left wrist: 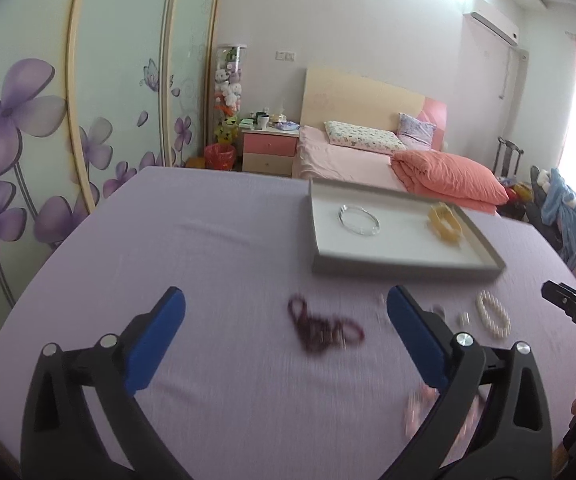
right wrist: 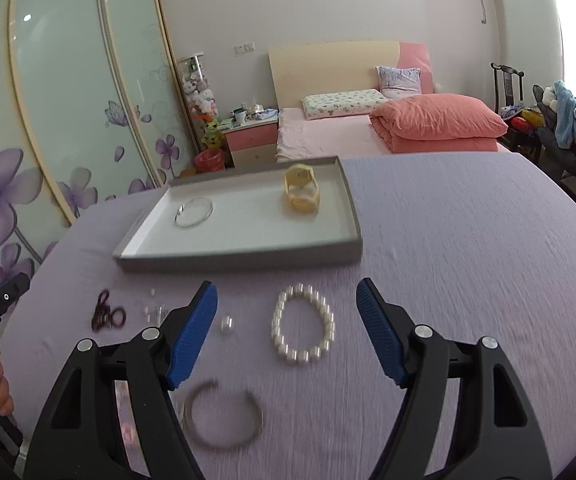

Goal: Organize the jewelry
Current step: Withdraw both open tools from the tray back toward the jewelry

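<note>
A grey tray with a white floor holds a silver bangle and a yellow bracelet. On the lilac cloth lie a dark red bead string, a white pearl bracelet, small clear beads and a silver cuff. My left gripper is open above the red string. My right gripper is open over the pearl bracelet.
The cloth-covered table ends short of a bed with pink bedding. A wardrobe with flower doors stands at the left. A pink item lies blurred by my left gripper's right finger.
</note>
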